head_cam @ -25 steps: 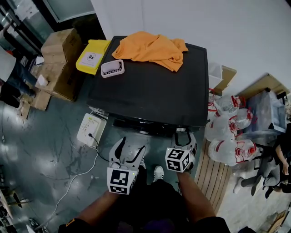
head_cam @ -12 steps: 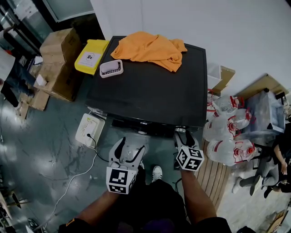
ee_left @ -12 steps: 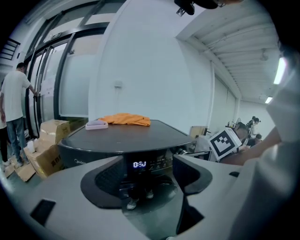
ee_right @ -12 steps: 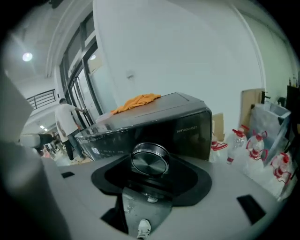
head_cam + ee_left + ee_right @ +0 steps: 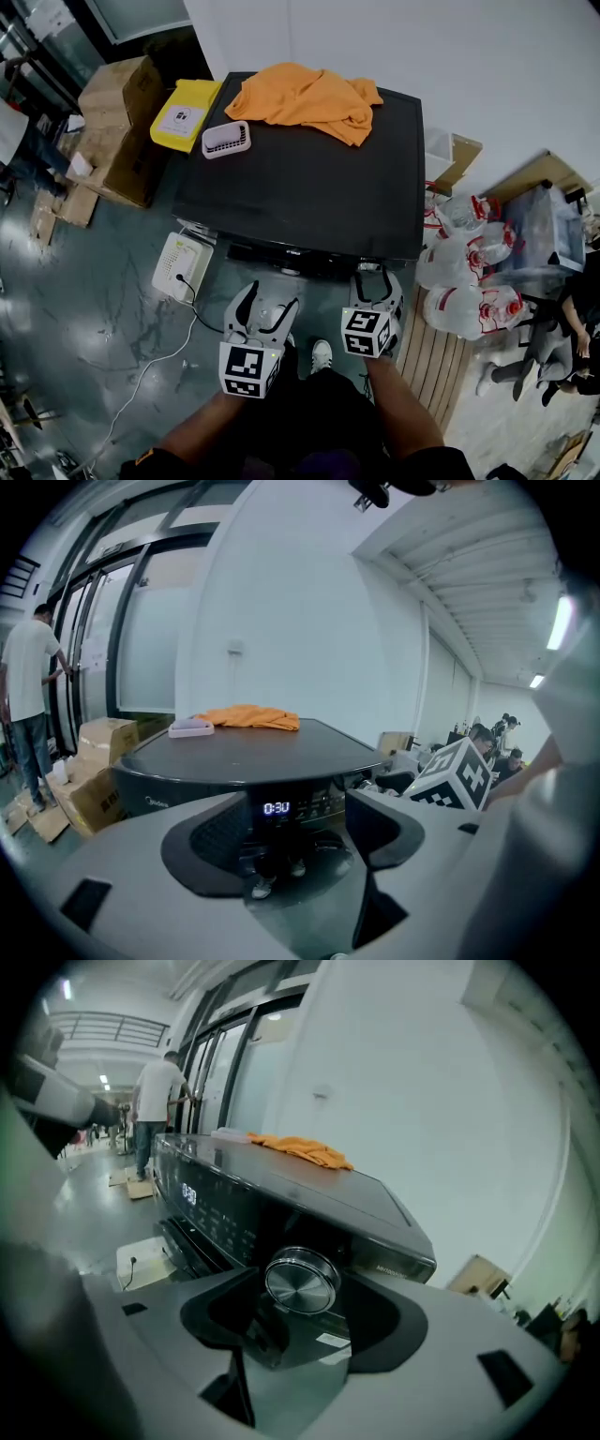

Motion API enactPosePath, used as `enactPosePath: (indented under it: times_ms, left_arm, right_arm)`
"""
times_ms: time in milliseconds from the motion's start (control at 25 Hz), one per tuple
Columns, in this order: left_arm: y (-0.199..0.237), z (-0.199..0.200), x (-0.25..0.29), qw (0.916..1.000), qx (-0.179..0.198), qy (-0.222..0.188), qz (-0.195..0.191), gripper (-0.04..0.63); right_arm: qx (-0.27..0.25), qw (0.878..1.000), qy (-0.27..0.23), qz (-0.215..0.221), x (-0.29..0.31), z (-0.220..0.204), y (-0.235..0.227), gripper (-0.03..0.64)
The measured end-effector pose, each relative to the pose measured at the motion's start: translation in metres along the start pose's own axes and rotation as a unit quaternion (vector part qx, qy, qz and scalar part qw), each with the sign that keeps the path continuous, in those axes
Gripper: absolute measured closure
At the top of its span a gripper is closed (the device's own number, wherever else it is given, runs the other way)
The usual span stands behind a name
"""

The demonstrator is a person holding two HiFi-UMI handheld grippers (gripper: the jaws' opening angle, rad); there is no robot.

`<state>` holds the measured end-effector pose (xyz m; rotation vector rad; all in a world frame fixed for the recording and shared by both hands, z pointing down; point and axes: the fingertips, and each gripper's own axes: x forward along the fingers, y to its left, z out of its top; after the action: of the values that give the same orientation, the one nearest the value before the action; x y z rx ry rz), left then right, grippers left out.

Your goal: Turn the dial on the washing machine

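The black washing machine (image 5: 309, 187) stands in front of me. Its silver dial (image 5: 302, 1282) sits on the front panel's right end and is hidden under the top's edge in the head view. My right gripper (image 5: 378, 279) is at that corner. Its jaws have just been opening and stand on either side of the dial (image 5: 305, 1290) with small gaps, not pressing it. My left gripper (image 5: 270, 302) hangs open and empty lower left, off the machine's front. In the left gripper view its jaws (image 5: 291, 841) frame the lit display (image 5: 276, 808).
An orange cloth (image 5: 309, 98) and a small pale tray (image 5: 227, 139) lie on the machine's top. Cardboard boxes (image 5: 117, 103) and a white box with a cable (image 5: 178, 265) are to the left. Bottle packs (image 5: 464, 272) and a wooden pallet (image 5: 431, 366) are on the right.
The right gripper's marker cube swung a little to the right, then came back left, staying at the machine's front right corner. The left gripper has kept its place.
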<state>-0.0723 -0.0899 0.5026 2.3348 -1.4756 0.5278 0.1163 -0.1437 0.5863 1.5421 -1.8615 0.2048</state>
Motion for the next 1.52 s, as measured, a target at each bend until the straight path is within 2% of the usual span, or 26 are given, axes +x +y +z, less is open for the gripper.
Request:
enactPosePath:
  times_ms: [80, 240, 440, 680, 840, 960, 1080, 1120, 1240, 1360, 1520]
  left_arm:
    - [0.000, -0.001, -0.001, 1.0000, 0.000, 0.001, -0.001, 0.282]
    - [0.005, -0.001, -0.003, 1.0000, -0.002, -0.001, 0.003, 0.282]
    - [0.007, -0.003, -0.005, 1.0000, -0.008, -0.003, 0.001, 0.282]
    - [0.004, -0.004, -0.004, 0.9999, -0.011, -0.003, -0.005, 0.282]
    - [0.003, -0.004, -0.001, 0.9999, -0.011, -0.002, -0.009, 0.282]
    - [0.003, -0.005, 0.001, 0.9999, -0.013, -0.002, -0.010, 0.282]
    - [0.006, -0.006, 0.003, 0.9999, -0.014, 0.000, -0.010, 0.282]
    - [0.007, -0.007, 0.004, 0.9999, -0.014, 0.001, -0.009, 0.282]
    - [0.009, -0.007, 0.008, 0.9999, -0.013, 0.002, -0.004, 0.282]
    - [0.010, -0.007, 0.014, 0.9999, -0.011, 0.002, -0.002, 0.282]
    - [0.012, -0.007, 0.023, 0.9999, -0.010, 0.007, -0.003, 0.282]
  right_arm:
    - [-0.011, 1.000, 0.005, -0.007, 0.002, 0.001, 0.001, 0.337]
    - [0.006, 1.000, 0.019, -0.012, 0.007, 0.001, 0.000, 0.356]
    - [0.082, 0.996, 0.017, 0.010, 0.006, -0.001, -0.003, 0.359]
    - [0.187, 0.980, -0.005, 0.061, 0.006, -0.008, -0.009, 0.359]
    - [0.227, 0.970, -0.011, 0.086, 0.007, -0.010, -0.011, 0.359]
    - [0.236, 0.967, -0.013, 0.091, 0.008, -0.010, -0.012, 0.357]
    - [0.210, 0.975, -0.013, 0.078, 0.006, -0.009, -0.012, 0.357]
    - [0.181, 0.981, -0.012, 0.065, 0.005, -0.008, -0.011, 0.357]
    - [0.048, 0.999, -0.011, 0.013, -0.001, 0.002, -0.009, 0.353]
    - [-0.041, 0.999, -0.011, -0.015, -0.002, 0.009, -0.004, 0.353]
    - [-0.065, 0.998, -0.003, -0.027, 0.003, 0.010, 0.000, 0.350]
